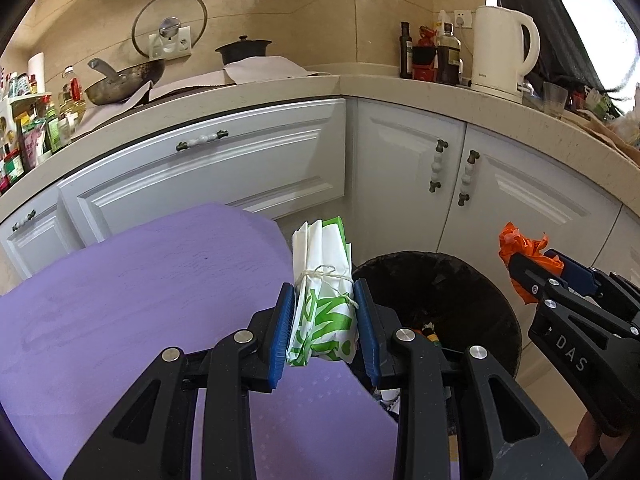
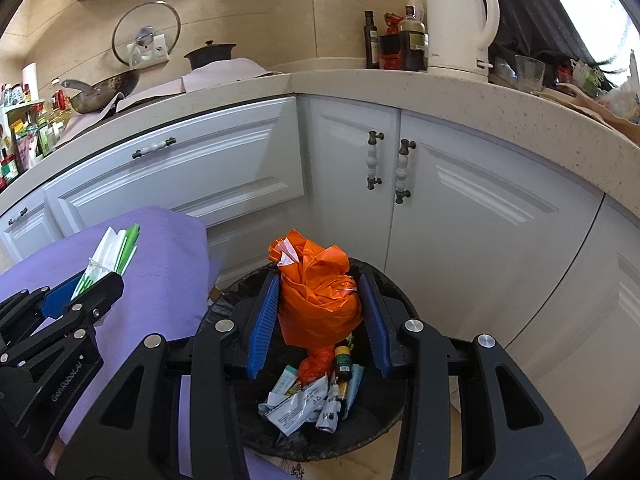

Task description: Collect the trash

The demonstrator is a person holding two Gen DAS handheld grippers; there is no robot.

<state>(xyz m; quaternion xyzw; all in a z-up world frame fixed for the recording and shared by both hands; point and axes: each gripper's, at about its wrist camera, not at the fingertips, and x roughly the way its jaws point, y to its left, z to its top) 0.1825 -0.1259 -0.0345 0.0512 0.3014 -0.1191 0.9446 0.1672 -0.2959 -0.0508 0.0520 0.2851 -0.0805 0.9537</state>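
My left gripper point(image 1: 323, 312) is shut on a folded white-and-green paper bundle point(image 1: 322, 292) tied with string, held over the right edge of a purple-covered table point(image 1: 140, 300), beside the bin. The bundle also shows in the right wrist view point(image 2: 110, 256). My right gripper point(image 2: 320, 312) is shut on a crumpled orange plastic bag point(image 2: 318, 300), held above the open black trash bin point(image 2: 372, 436). The bin point(image 1: 492, 316) holds wrappers and a small bottle point(image 2: 342, 360). The right gripper with the orange bag point(image 1: 524, 250) shows at right in the left wrist view.
White cabinet doors with handles point(image 2: 402, 172) stand close behind the bin. The counter point(image 1: 440, 90) above carries a white kettle point(image 1: 502, 54), bottles, a pan point(image 1: 120, 82) and a black pot. The table sits left of the bin.
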